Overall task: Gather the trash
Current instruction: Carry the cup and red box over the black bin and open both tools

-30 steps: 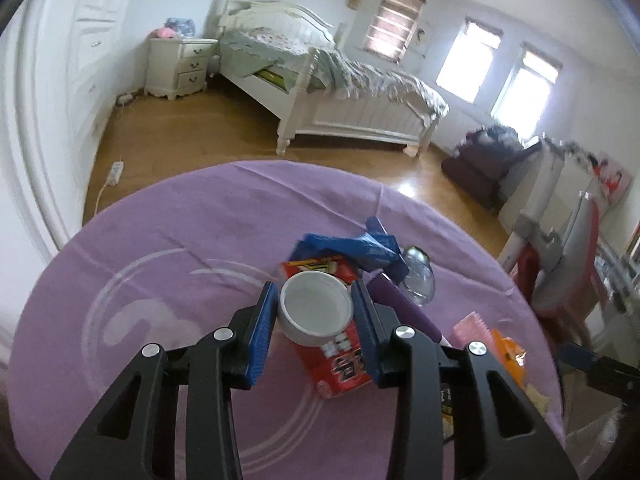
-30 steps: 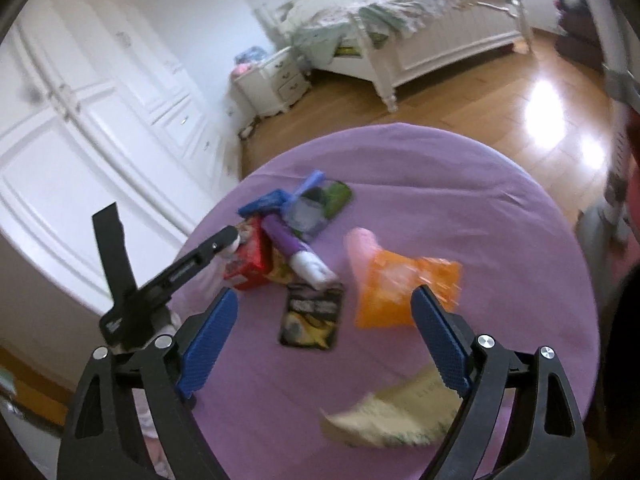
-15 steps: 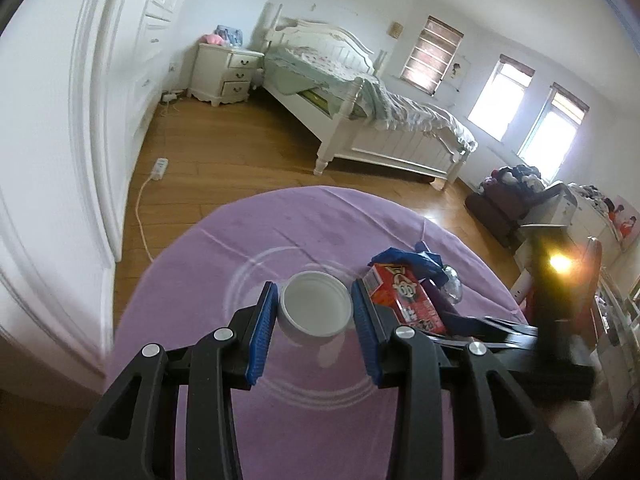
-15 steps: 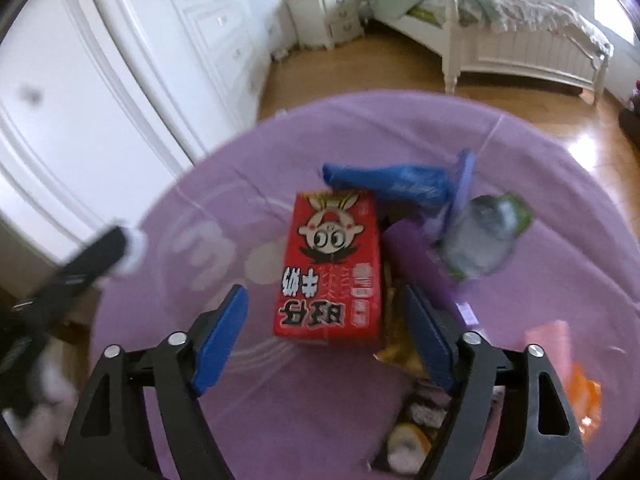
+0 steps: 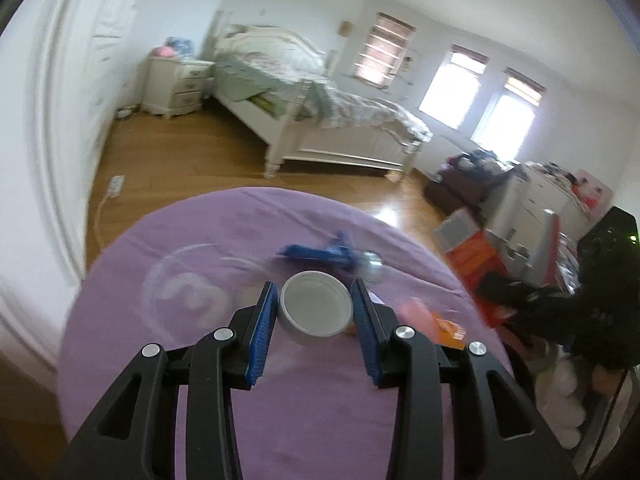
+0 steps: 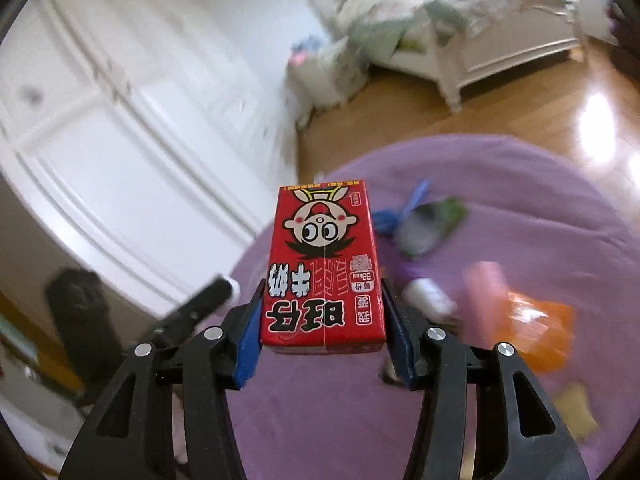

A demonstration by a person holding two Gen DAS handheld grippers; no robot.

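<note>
- Landmark: purple table (image 6: 500, 184). Everything below is placed relative to it.
- Right gripper (image 6: 322, 316): jaws have just been closing and are now clamped on the red milk carton (image 6: 322, 264), pads on its two long side faces near the end closest to the camera.
- Carton's long axis runs straight out along the fingers, away from the wrist; it looks lifted clear of the table, over the edge nearest the white wardrobe (image 6: 120, 112).
- Left gripper (image 5: 316, 312): jaws partly closed, clamped on a white round cup (image 5: 316, 308), rim facing the camera, held above the middle of the table.
- Trash left on the table: blue wrapper (image 5: 320, 252) toward the far side, purple tube (image 6: 420, 284) and clear wad (image 6: 428, 228) mid-table, pink piece (image 6: 486, 280) and orange bag (image 6: 536, 328) on its right side.
- No bin visible in either view, so I can't tell which way the drop-off lies. Both hands are loaded; nothing more can be picked until one empties.
- Versus earlier frames: carton lay flat on the table with the right jaws wide on either side of it; now it's gripped and raised. Cup grip unchanged; the left view has swung back across the table.
</note>
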